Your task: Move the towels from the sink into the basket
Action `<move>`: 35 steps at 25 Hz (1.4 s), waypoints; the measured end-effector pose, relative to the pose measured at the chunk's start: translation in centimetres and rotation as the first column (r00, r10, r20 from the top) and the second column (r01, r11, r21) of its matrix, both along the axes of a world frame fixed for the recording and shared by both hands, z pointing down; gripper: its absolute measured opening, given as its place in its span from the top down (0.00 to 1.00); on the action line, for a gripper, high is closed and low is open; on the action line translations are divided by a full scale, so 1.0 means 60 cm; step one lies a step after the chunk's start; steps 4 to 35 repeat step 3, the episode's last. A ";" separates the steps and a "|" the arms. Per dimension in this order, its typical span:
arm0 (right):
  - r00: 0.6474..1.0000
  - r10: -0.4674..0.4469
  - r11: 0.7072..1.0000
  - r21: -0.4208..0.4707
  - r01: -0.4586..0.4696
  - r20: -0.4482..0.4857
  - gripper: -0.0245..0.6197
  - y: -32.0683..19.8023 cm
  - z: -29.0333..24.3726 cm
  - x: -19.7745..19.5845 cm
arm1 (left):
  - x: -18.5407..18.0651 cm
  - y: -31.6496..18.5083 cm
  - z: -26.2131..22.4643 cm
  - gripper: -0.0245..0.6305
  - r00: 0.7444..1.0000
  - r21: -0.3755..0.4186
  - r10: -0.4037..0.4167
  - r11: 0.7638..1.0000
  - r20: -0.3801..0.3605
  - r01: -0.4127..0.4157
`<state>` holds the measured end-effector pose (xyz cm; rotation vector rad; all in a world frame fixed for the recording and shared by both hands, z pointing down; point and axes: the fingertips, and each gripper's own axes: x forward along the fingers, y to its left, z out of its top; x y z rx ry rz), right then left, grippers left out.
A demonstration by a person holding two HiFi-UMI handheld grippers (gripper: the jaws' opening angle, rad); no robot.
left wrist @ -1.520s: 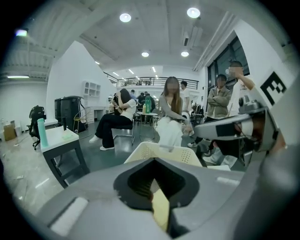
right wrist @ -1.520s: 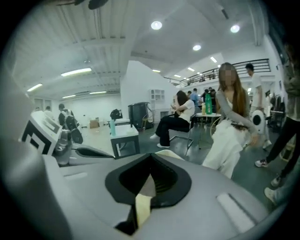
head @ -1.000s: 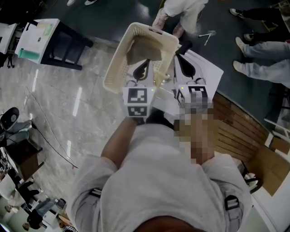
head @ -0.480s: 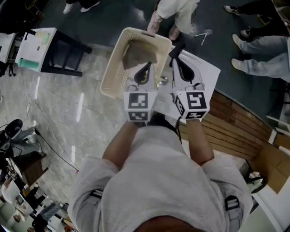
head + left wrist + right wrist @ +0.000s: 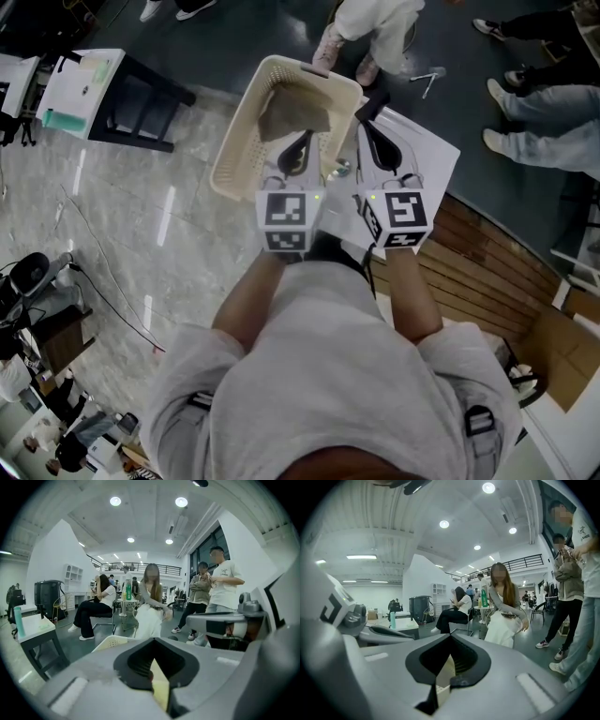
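Note:
A cream plastic basket [image 5: 239,141] hangs in front of me above the floor, with a brown-grey towel [image 5: 292,111] lying crumpled in its far end. My left gripper [image 5: 298,141] reaches over the basket's near rim. A cream strip of that rim shows between its closed jaws in the left gripper view [image 5: 152,679]. My right gripper [image 5: 370,101] lies along the basket's right rim, and cream ribbed plastic likewise sits between its closed jaws [image 5: 440,686]. The basket's rim [image 5: 110,643] peeks out just beyond the left jaws. No sink is in view.
A white board [image 5: 427,150] lies under the right gripper, with a slatted wooden platform [image 5: 487,262] behind it. A white-topped table on black legs [image 5: 89,80] stands at the left. A seated person [image 5: 375,19] and standing people's legs [image 5: 544,141] are beyond the basket.
The basket and both grippers keep their places relative to each other. Only the head view has shifted slightly.

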<state>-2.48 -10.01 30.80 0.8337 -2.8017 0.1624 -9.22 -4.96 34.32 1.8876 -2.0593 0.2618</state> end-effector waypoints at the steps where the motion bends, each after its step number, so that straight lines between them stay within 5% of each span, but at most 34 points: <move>1: 1.000 -0.003 1.000 0.000 0.003 0.000 0.95 0.001 0.001 -0.001 | -0.002 0.001 0.001 0.93 1.000 -0.001 -0.002 1.000 0.000 0.002; 35: 1.000 -0.009 1.000 0.000 0.009 -0.001 0.95 0.004 0.002 -0.003 | -0.005 0.004 0.001 0.93 1.000 -0.004 -0.006 1.000 -0.001 0.006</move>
